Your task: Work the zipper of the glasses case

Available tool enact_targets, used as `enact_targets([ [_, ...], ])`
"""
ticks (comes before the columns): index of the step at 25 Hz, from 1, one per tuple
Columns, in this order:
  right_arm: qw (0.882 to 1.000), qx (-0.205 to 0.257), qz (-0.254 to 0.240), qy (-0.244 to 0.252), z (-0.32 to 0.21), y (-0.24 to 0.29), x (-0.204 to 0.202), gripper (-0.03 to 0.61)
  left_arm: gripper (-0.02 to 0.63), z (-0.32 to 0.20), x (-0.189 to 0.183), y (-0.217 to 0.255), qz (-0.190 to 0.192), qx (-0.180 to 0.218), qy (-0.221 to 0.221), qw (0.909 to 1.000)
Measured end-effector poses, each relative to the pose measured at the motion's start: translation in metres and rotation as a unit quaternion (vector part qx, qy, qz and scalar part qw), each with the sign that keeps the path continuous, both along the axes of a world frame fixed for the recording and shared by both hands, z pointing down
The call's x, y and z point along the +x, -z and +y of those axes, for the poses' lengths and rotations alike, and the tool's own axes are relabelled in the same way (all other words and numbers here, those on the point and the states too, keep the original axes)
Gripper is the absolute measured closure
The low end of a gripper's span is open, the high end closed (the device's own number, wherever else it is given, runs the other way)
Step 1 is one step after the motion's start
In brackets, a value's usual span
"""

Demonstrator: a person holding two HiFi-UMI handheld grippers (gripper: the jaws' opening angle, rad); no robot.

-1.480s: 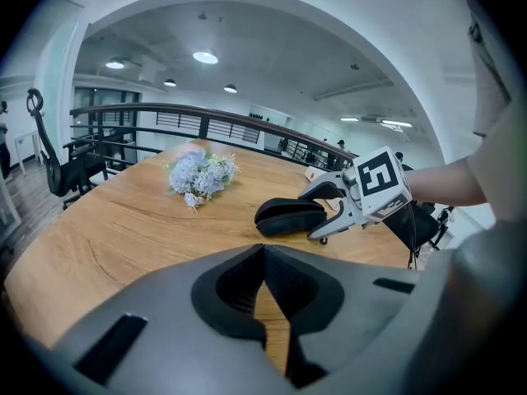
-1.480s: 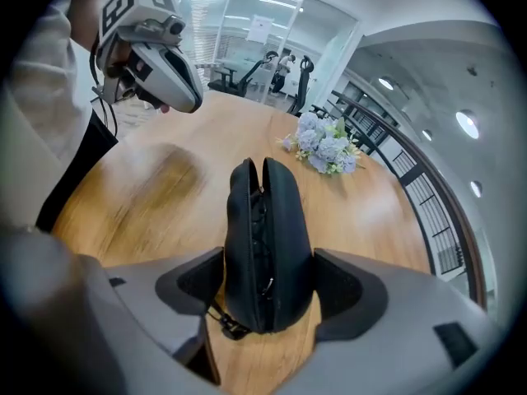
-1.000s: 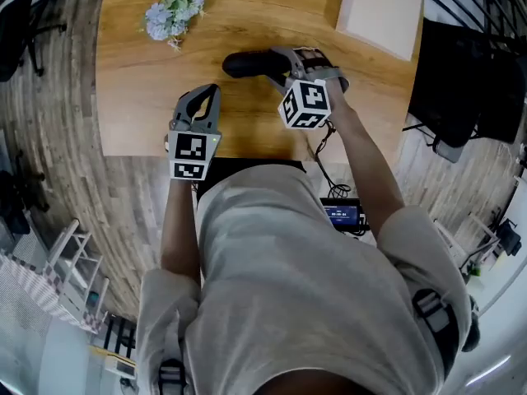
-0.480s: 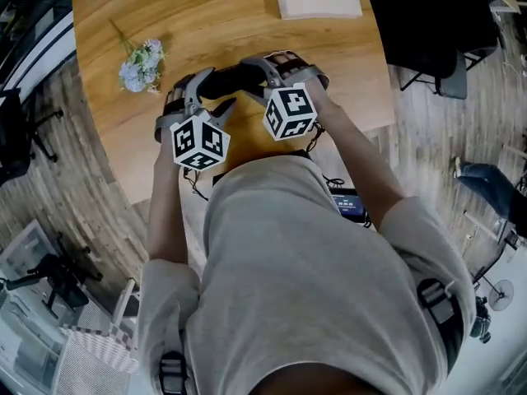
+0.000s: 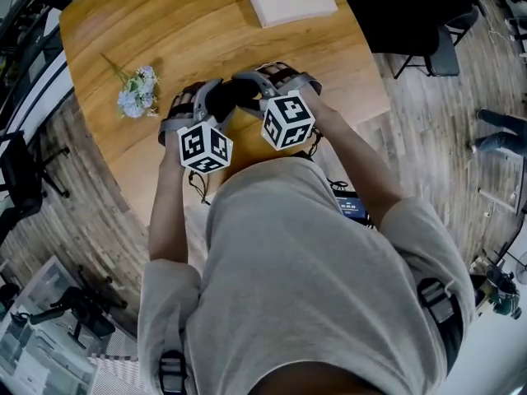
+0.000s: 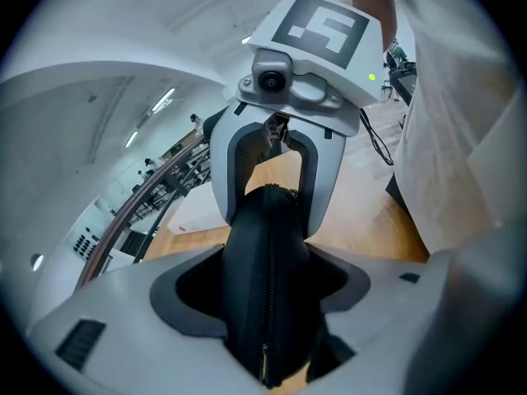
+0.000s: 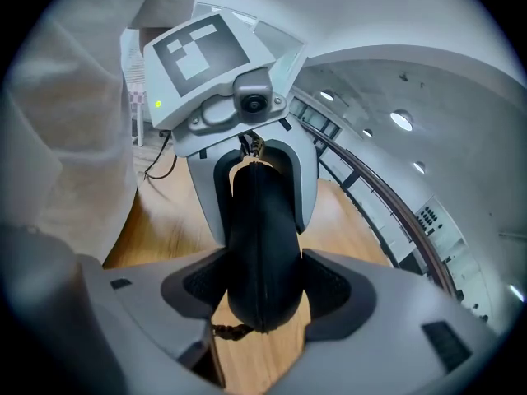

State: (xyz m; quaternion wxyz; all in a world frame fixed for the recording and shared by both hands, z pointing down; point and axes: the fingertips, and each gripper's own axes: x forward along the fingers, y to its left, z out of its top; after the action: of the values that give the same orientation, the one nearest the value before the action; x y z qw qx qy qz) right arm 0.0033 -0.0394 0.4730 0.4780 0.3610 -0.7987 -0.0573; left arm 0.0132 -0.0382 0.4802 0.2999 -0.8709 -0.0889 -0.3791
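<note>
Head view: the glasses case (image 5: 227, 97) is off the table (image 5: 165, 23), slung between the two tools in front of the person's chest. The left gripper (image 5: 207, 97) takes one end and the right gripper (image 5: 249, 82) the other, tips facing each other. Both forearms are bent inward and the marker cubes face up toward the camera. The flowers (image 5: 136, 91) lie well out to the left gripper's far side.

Left gripper view: the case (image 6: 268, 286) fills the space between the jaws, which have just been closing a little and now press on its sides. The zipper (image 6: 268, 245) runs straight ahead along the case's top seam with its teeth together, and what looks like the slider sits at the near end, close under the camera. Ahead, the right gripper (image 6: 276, 196) clamps the far end.

Right gripper view: the jaws pinch the case (image 7: 262, 253) by its sides, tabletop showing below it. A small cord (image 7: 226, 330) hangs under the near end. The left gripper (image 7: 257, 188) faces it at the far end.

As I judge it, the case is picked up and steadied, but the zipper itself is not yet worked.
</note>
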Motion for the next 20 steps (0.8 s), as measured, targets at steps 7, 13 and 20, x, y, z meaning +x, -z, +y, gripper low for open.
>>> enact_targets([
  [7,1.000,-0.007,0.001,0.001,0.004,0.005,0.011,0.291,0.314,-0.005,0.000,-0.002,-0.001,0.016,-0.005,0.9999],
  [13,1.000,-0.013,-0.004,0.005,0.004,0.009,0.010,0.290,0.325,-0.004,-0.003,0.001,0.009,-0.002,-0.007,0.9999],
  [20,0.979,0.042,-0.183,-0.085,0.004,0.061,0.021,0.290,0.328,-0.016,-0.011,0.024,0.098,-0.085,0.030,0.9911],
])
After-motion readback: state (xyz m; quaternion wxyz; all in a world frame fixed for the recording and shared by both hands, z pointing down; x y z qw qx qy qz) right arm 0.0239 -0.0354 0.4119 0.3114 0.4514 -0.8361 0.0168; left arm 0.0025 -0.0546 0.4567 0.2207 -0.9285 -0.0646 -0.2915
